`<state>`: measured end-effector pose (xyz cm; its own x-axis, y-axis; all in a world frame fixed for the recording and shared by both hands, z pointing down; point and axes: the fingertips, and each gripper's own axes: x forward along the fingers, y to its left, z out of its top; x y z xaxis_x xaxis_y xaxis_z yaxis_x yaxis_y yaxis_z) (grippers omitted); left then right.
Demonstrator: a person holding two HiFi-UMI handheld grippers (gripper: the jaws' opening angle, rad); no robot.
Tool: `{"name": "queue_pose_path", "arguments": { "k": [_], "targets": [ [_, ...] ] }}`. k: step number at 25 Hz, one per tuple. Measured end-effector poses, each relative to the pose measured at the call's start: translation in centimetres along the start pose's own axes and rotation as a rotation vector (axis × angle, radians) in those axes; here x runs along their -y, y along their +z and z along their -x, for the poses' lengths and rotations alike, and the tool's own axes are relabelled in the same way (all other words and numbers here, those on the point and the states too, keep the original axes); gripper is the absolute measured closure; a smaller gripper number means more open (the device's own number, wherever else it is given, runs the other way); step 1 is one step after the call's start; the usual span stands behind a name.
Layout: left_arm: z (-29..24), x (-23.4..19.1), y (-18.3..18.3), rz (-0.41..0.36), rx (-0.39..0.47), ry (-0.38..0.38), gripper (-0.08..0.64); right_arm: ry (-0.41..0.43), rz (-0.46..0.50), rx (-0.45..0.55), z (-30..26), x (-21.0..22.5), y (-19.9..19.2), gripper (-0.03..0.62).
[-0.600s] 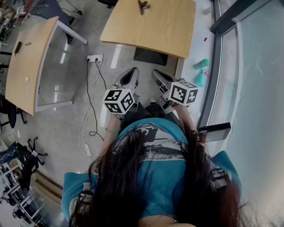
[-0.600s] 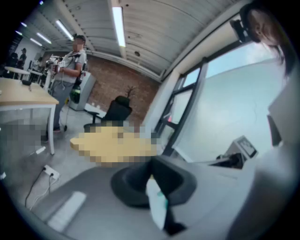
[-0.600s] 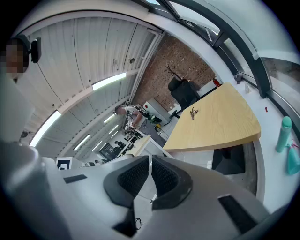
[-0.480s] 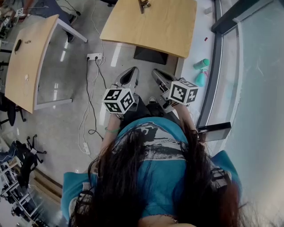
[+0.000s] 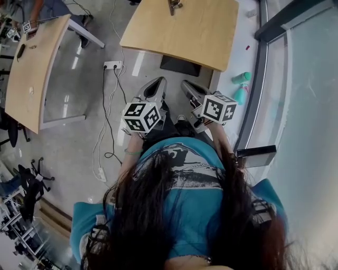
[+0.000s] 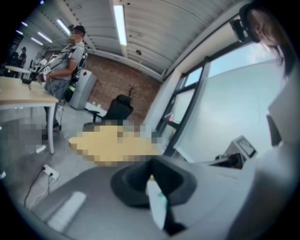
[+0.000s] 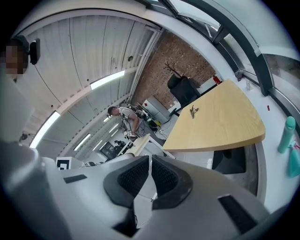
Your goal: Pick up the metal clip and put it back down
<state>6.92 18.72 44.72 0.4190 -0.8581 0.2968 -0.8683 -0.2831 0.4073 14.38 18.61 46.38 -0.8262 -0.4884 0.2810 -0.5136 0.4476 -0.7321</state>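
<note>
Nothing begun yet: both grippers are tucked in at the waist, and the clip waits on the table ahead.

Head view: the left gripper (image 5: 153, 87) and right gripper (image 5: 189, 88) point forward, short of the wooden table (image 5: 200, 37). The metal clip (image 5: 172, 6) lies at its far edge, well apart from both. A power strip (image 5: 112, 65) lies to the left and teal bottles (image 5: 241, 77) to the right, neither in the path. Left gripper view: jaws together, nothing held. Right gripper view: jaws closed to a slit, empty, and the clip lies alone on the tabletop. Next, I'd judge, comes stepping closer, opening one gripper and reaching across.

A white power strip (image 5: 112, 65) lies near the wooden table (image 5: 195, 31).
</note>
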Motion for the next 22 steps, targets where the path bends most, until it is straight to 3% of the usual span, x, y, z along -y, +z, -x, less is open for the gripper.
{"name": "queue_pose_path", "arguments": {
  "k": [9, 22],
  "targets": [
    [-5.6, -4.9, 2.8, -0.030, -0.037, -0.032, 0.557, -0.037, -0.020, 0.020, -5.8, 2.4, 4.2, 0.561],
    [-11.9, -17.8, 10.8, -0.008, -0.049, -0.078, 0.557, -0.081, -0.060, 0.027, -19.8, 2.4, 9.8, 0.561]
  ]
}}
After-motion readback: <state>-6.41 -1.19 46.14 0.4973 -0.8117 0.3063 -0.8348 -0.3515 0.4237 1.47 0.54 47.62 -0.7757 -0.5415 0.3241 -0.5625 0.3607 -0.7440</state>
